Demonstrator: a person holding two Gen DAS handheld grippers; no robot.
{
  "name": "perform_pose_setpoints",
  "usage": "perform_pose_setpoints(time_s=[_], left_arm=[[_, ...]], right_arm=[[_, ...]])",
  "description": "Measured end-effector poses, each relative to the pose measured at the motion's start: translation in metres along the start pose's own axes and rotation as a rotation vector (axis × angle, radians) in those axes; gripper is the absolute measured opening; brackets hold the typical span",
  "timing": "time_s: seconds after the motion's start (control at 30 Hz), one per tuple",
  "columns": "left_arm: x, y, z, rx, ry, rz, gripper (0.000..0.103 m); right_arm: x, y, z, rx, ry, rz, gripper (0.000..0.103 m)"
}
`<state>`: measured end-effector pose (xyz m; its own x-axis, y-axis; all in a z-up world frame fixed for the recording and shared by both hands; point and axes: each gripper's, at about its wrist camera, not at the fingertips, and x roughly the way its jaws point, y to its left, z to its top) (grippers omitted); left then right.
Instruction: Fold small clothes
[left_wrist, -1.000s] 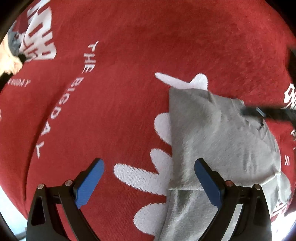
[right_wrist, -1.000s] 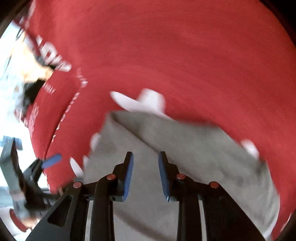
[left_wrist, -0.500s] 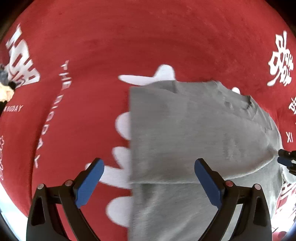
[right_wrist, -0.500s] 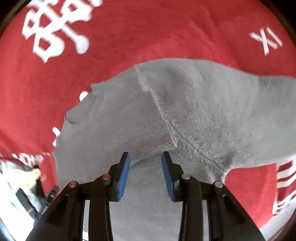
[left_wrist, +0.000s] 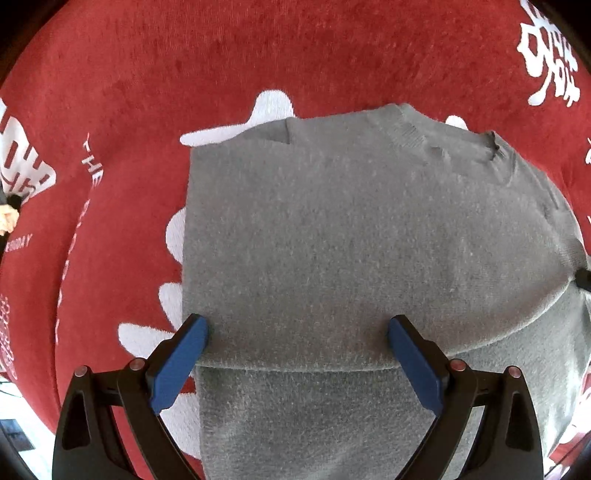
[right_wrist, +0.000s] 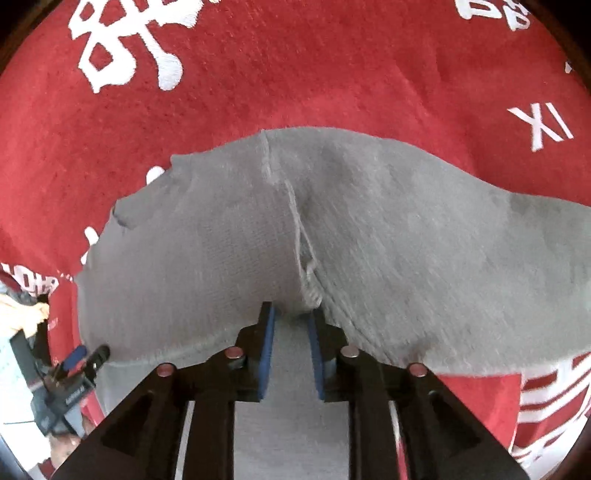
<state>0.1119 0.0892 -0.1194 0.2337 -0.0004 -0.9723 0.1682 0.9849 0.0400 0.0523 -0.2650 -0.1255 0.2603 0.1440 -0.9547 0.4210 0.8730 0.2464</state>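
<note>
A small grey knit sweater (left_wrist: 332, 240) lies partly folded on a red cloth (left_wrist: 221, 66). My left gripper (left_wrist: 297, 332) is open, its blue pads wide apart, just over the near folded edge of the sweater. In the right wrist view the sweater (right_wrist: 406, 236) bunches up at a seam in front of my right gripper (right_wrist: 291, 314). The right jaws stand narrowly apart with the seam fold right at their tips; I cannot tell whether they pinch it. The left gripper also shows small in the right wrist view (right_wrist: 86, 354).
The red cloth (right_wrist: 295, 74) with white printed characters and letters covers the whole surface. A bright floor or table edge shows at the lower left of the left wrist view (left_wrist: 14, 435).
The left gripper moved right and forward over the sweater's folded edge. The right gripper swung round to the sweater's side and came in close to the seam, jaws staying narrow.
</note>
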Motion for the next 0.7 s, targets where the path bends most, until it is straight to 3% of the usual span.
perform_pose_setpoints(time_s=[0.1, 0.13, 0.17, 0.4, 0.7], left_arm=[[-0.002, -0.001, 0.004, 0.004, 0.024, -0.003, 0.099], [-0.004, -0.002, 0.004, 0.004, 0.030, -0.009, 0.099], [-0.010, -0.005, 0.004, 0.005, 0.032, -0.021, 0.099], [-0.041, -0.051, -0.007, 0.063, 0.047, -0.083, 0.099], [-0.051, -0.171, -0.013, 0.239, 0.075, -0.187, 0.099]], right_arm=[[-0.010, -0.005, -0.013, 0.004, 0.030, 0.030, 0.038], [-0.012, -0.007, -0.015, 0.008, 0.036, 0.040, 0.047], [-0.016, -0.010, -0.020, 0.017, 0.041, 0.057, 0.049], [-0.032, -0.041, -0.049, 0.122, 0.062, 0.093, 0.049], [-0.059, -0.136, -0.072, 0.329, -0.008, 0.078, 0.049]])
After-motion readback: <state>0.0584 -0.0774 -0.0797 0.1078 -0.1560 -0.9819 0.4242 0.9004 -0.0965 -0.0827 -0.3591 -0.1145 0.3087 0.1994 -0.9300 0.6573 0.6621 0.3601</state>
